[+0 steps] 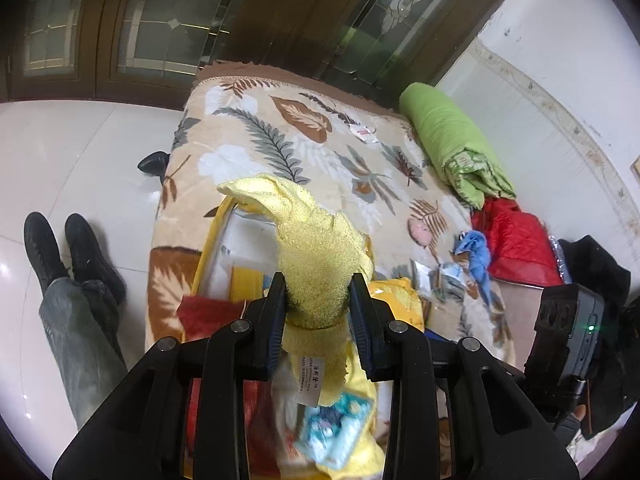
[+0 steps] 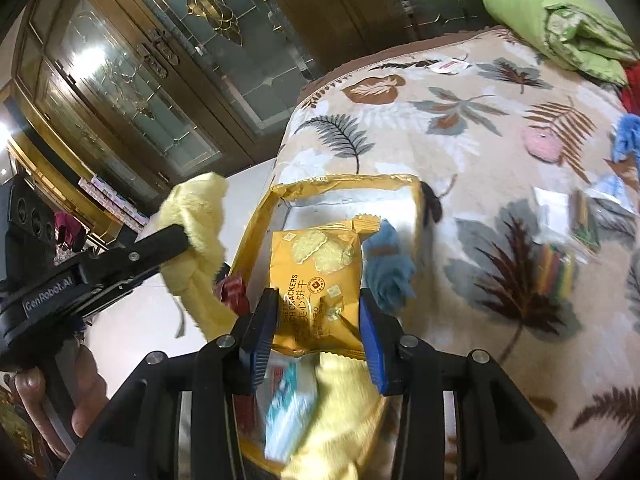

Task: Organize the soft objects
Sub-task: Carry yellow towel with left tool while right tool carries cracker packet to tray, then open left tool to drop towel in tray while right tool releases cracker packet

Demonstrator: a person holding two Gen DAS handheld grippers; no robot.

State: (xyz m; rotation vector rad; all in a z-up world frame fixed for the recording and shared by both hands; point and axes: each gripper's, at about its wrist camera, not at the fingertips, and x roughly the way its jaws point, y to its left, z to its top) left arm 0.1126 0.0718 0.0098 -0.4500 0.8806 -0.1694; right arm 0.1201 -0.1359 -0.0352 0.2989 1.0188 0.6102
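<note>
cracker packet (image 2: 316, 276) in box (image 2: 256, 220) on blanket (image 2: 460, 152).

White glossy floor (image 1: 80, 152) at nine o'clock; dark wood cabinet (image 1: 132, 28) with leaded glass at twelve; pale tiled wall (image 1: 552, 100) at two; leaf-print bed (image 1: 304, 148) central. Lamp glare (image 2: 90, 58) on cabinet glass.

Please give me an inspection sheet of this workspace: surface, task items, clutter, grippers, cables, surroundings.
Surface: bed under a leaf-print blanket.
Job's things: yellow towel lifted above an open yellow box; cracker packet over the box; blue cloth and red quilted item on the blanket.
Clutter: small packets, pink round item, green rolled bedding.
Grippers: left gripper shut on the towel; right gripper shut on the packet.
Cables: nothing seen.
Surroundings: wooden glass-door cabinet, white tiled floor, person's black shoes.
</note>
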